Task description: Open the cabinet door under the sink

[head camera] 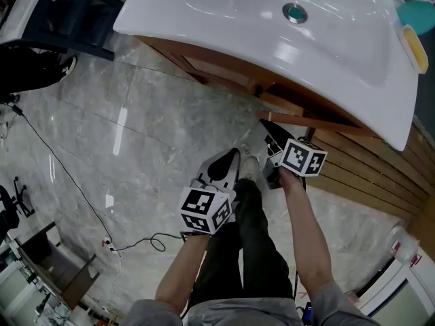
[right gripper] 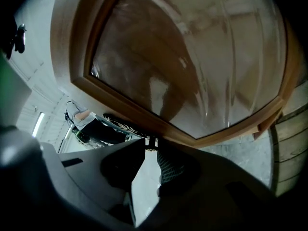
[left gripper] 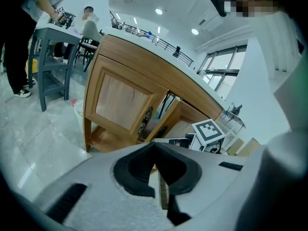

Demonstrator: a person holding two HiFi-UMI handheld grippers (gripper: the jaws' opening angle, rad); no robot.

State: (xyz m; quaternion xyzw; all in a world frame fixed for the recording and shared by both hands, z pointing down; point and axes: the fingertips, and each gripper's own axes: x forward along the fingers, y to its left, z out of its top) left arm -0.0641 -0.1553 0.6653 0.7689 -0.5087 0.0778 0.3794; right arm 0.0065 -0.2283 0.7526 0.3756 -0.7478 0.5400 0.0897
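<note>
Just beyond the tips of the right gripper, the dark ornate handle of the cabinet door is pinched between its jaws, and the door's wooden panel fills everything above and ahead of it. The door hangs under the white sink and looks already swung partway out from the cabinet. Off to that gripper's left and a little behind it, the left gripper has its jaws pressed together on nothing and points at the neighbouring door, which is closed. The main risk, as I judge it, is the hold: only the very tips bite the handle, so a pull that runs straight while the door turns on its hinges could twist the handle out of the pads and let the door drift back. A hard tug could also strain the hinges or the handle's fixings. Behind both grippers stands the person's leg, close enough that a wide swing might bring the door's edge against it or against the idle left gripper.
</note>
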